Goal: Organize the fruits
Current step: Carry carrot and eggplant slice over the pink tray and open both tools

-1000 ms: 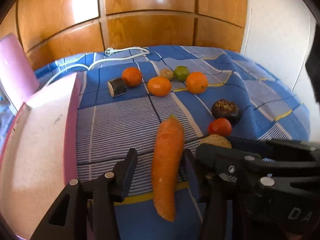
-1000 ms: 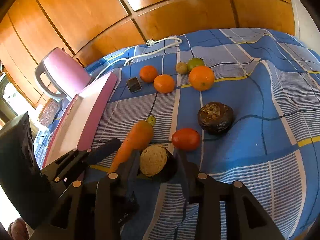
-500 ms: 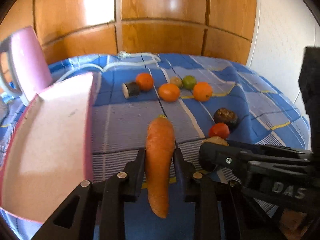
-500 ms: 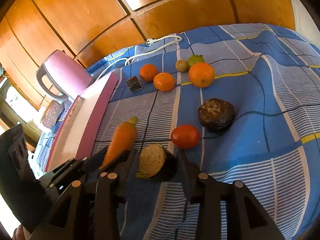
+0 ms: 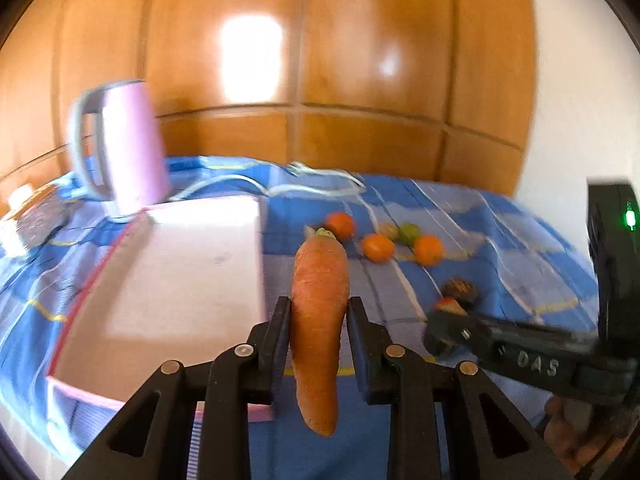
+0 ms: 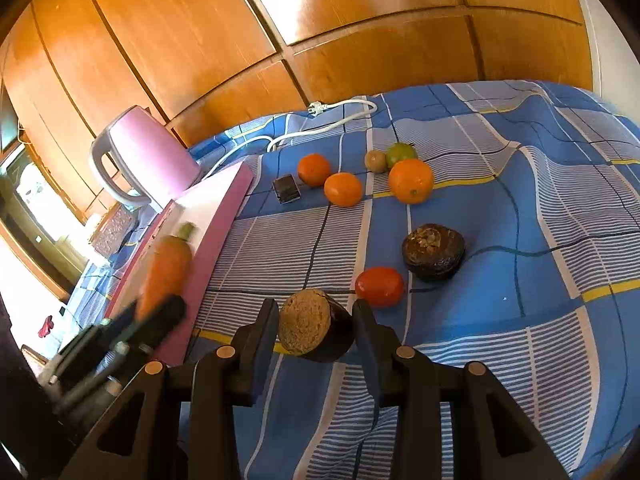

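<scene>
My left gripper is shut on an orange carrot and holds it in the air beside the pink-rimmed tray. In the right wrist view the carrot hangs at the tray's edge. My right gripper has its jaws on both sides of a cut dark eggplant piece lying on the blue checked cloth; they look closed against it. A red tomato and a second dark eggplant piece lie just beyond.
Three oranges, a green lime, a small brownish fruit and a small dark block lie farther back. A pink kettle stands behind the tray. A white power cord lies near the wooden wall.
My left gripper closed on the carrot, lifted it off the cloth and swung it left toward the tray. My right gripper narrowed around the eggplant piece.
</scene>
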`<state>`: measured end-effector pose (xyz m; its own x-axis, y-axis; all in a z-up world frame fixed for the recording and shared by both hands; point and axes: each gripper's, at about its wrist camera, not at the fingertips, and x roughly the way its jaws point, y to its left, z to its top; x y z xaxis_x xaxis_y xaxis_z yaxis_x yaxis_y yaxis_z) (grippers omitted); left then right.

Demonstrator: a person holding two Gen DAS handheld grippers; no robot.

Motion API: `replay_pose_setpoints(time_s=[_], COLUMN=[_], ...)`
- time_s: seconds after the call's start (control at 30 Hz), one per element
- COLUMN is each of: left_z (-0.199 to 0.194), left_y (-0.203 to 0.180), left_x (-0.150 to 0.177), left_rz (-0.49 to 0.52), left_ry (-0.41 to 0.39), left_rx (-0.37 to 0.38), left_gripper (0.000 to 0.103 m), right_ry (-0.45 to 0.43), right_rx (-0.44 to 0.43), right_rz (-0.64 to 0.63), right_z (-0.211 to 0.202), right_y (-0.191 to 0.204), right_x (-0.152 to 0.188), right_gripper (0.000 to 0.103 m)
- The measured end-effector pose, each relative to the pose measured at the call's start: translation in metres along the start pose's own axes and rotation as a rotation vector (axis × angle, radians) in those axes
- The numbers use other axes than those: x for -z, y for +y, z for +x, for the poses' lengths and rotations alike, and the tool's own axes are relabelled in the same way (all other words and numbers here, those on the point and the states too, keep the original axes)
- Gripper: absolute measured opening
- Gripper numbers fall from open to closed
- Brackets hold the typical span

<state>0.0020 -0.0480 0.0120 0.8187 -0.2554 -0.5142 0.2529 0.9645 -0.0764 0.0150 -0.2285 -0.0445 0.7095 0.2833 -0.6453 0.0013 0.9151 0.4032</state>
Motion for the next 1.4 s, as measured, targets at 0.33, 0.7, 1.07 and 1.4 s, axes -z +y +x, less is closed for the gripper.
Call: replay_pose_setpoints(time_s=[0.33,0.7,1.07,1.4], left_z=[-0.003,0.020,0.017,0.018], left_y=[0.070,0.096,0.108,0.088], left_x=[-0.006,0.006,0.009,0.005], left_rz=[-0.283,-0.419,-0.512,-0.388], left_ry=[-0.047,0.015,0.022,0.020], left_rx=[-0.261,-0.368,-0.398,-0.378], left_gripper=[0.028,0.030,0.062,0.068], right_ry=[-0.017,0.001,0.061,-0.012], right_rx=[-0.028,-0.187,-0.304,-0.044], right_rz=[-0.128,-0.297,-0.276,-0.340], right_z=[0.009,0.042,0.061,0.033], right_y=[0.040,0.105,0.110,0.084], right_x=[-0.010,-0.026,-0.031,-0.027], right_gripper=[0.038,0.038,0.049,0.049])
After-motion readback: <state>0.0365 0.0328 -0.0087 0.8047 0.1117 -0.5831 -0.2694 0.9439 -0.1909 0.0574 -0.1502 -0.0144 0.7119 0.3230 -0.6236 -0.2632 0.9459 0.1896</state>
